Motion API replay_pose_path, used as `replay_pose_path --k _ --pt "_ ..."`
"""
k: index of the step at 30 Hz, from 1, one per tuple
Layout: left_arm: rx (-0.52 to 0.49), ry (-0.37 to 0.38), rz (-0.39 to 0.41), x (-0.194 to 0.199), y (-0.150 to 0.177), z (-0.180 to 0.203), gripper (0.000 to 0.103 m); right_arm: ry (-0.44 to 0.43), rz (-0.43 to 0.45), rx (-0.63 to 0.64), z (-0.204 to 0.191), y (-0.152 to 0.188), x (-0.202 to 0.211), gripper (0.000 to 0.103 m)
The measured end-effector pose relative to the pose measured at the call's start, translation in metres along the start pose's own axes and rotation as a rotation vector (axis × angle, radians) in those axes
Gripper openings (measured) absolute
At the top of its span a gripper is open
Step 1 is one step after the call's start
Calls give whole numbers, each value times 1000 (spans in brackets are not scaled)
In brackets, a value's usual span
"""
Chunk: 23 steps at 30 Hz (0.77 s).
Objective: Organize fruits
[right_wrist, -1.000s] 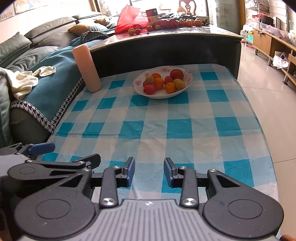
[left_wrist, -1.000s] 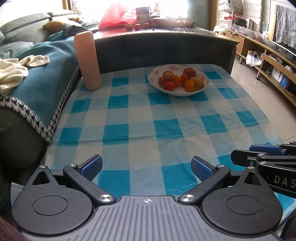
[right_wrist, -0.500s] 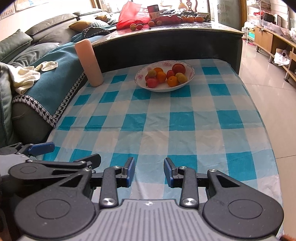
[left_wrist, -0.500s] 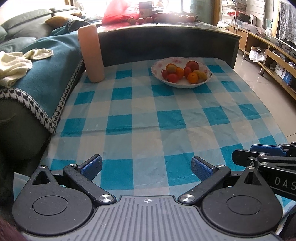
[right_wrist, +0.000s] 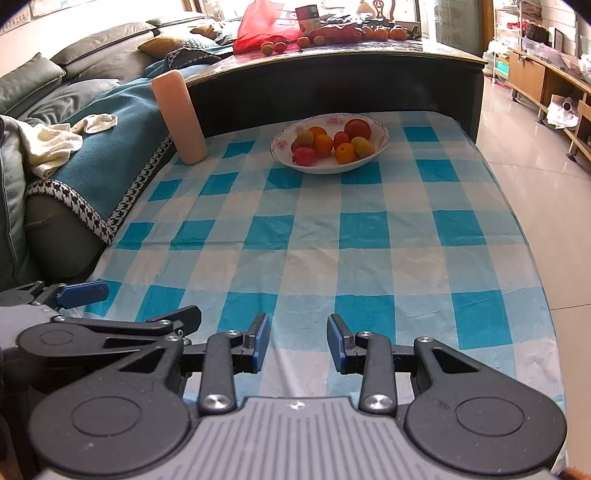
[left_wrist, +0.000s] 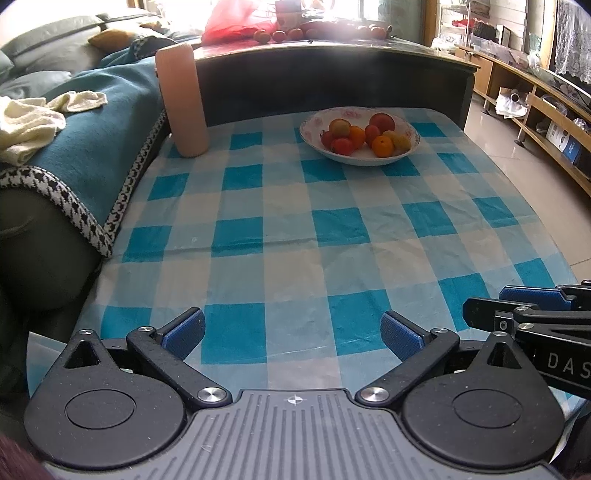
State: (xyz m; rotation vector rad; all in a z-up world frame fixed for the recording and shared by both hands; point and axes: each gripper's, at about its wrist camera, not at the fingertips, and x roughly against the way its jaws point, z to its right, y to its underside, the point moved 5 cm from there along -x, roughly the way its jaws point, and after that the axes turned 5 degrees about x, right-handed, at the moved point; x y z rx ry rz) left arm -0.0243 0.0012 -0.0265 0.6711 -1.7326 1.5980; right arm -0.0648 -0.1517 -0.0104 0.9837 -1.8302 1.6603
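A white bowl (left_wrist: 410, 130) (right_wrist: 380, 127) with a pink flower rim stands at the far end of the blue checked tablecloth (left_wrist: 295, 236) (right_wrist: 317, 236). It holds several fruits: red ones, oranges (left_wrist: 382, 146) (right_wrist: 345, 152) and yellowish ones. My left gripper (left_wrist: 293, 328) hovers open over the near edge of the cloth, with nothing between its blue pads. My right gripper (right_wrist: 298, 339) is beside it, open by a narrower gap and holding nothing. Both are far from the bowl.
A tall peach cylinder (left_wrist: 181, 99) (right_wrist: 180, 118) stands at the far left corner. Behind the table a dark counter (right_wrist: 332, 62) carries a red bag (right_wrist: 264, 26) and more loose fruit. A sofa with a teal blanket (left_wrist: 74, 122) runs along the left; tiled floor lies to the right.
Both cameras have tilted and shifted slightly, so the bowl sits lower in both views. The gripper openings are the same as before.
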Motion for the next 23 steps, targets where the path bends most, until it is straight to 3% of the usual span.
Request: replay_pose_path --k 23 --pt "-17 -20 34 3 -3 3 103 -2 6 -3 1 -1 1 50"
